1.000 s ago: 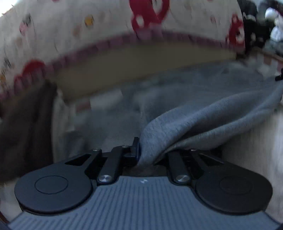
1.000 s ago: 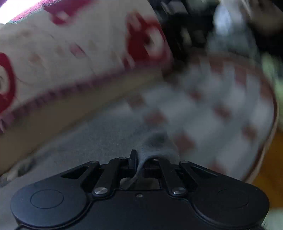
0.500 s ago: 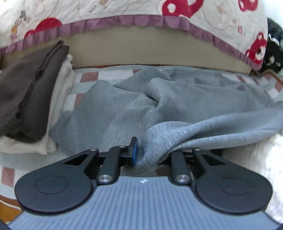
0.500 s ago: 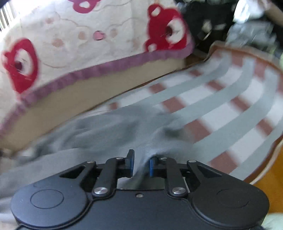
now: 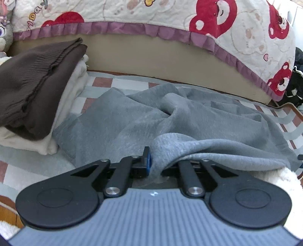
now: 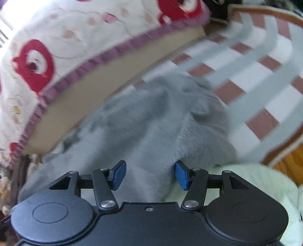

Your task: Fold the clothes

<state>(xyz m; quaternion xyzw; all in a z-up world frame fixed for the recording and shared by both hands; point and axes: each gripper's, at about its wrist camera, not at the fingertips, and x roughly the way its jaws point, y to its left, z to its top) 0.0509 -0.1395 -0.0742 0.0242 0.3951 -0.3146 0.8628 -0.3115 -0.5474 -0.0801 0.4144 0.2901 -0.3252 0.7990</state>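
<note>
A grey sweatshirt (image 5: 170, 121) lies crumpled on a checked rug beside the bed. My left gripper (image 5: 154, 164) is shut on a ribbed edge of the grey sweatshirt, which drapes over its right finger and hides it. In the right wrist view the same grey sweatshirt (image 6: 147, 121) spreads under my right gripper (image 6: 150, 175), whose blue pads (image 6: 119, 175) stand wide apart with cloth lying between them but not pinched. That view is blurred by motion.
A folded stack, brown garment (image 5: 32, 83) on cream ones (image 5: 72, 85), sits at the left. The bed side with a bear-print quilt (image 5: 208, 17) runs along the back. The checked rug (image 6: 251, 75) extends right to wood floor (image 6: 289, 157). A white fluffy item (image 5: 287, 181) lies near right.
My right gripper has opened and let go of the sweatshirt edge. Both grippers came down toward the rug, and the left one still holds its edge.
</note>
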